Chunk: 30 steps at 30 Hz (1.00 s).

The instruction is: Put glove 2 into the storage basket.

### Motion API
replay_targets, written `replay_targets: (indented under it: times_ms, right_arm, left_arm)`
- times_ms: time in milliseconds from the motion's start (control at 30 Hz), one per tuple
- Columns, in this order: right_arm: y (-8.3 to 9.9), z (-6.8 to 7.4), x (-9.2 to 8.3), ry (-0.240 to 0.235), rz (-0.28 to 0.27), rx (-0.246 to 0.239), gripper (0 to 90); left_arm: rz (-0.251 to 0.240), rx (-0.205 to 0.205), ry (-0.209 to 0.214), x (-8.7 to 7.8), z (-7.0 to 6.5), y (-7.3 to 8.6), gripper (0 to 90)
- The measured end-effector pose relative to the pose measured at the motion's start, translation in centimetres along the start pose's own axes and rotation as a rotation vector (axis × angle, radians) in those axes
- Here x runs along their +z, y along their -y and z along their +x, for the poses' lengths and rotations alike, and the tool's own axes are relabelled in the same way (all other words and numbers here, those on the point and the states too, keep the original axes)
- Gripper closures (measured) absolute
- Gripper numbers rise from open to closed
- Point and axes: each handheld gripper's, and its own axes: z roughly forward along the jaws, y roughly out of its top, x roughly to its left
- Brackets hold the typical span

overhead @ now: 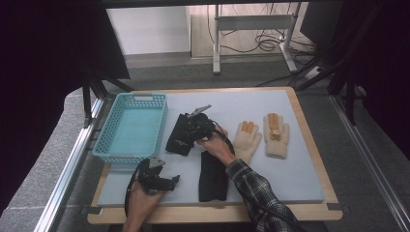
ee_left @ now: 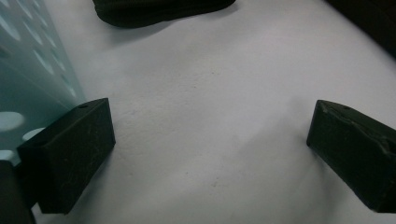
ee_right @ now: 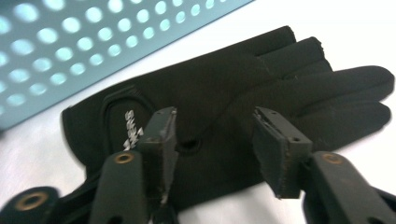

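Basket [overhead: 131, 126]: empty, nothing packed.
Gloves: black glove [ee_right: 224, 93] and three others on the surface [overhead: 290, 169].
Right gripper [ee_right: 212, 140]: fingers apart over black glove, not gripping.
Left gripper [ee_left: 205, 154]: fingers apart, empty.

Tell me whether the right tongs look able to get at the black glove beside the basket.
Probably yes: the right tongs hover open right above the black glove, with nothing between them.

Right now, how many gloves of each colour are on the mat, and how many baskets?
Black gloves: 2, one beside the basket under the right gripper, one nearer the person
Cream gloves: 2, left one, right one
Turquoise basket: 1
Total: 5
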Motion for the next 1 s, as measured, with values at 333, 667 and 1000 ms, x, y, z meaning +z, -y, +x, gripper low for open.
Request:
replay_targets:
  times_ms: [333,667,1000]
  right_arm:
    - [-0.2,0.0,2.9,0.045,0.035,-0.016,35.9]
    - [-0.5,0.4,2.6,0.049,0.076,-0.004,67.0]
    - [-0.4,0.2,2.4,0.031,0.076,0.022,86.3]
  left_arm:
    - [-0.001,0.0,-0.001,0.0,0.0,0.0,1.0]
    - [0.003,0.004,-0.001,0.0,0.0,0.0,1.0]
    - [0.004,0.004,0.0,0.0,0.0,0.0,1.0]
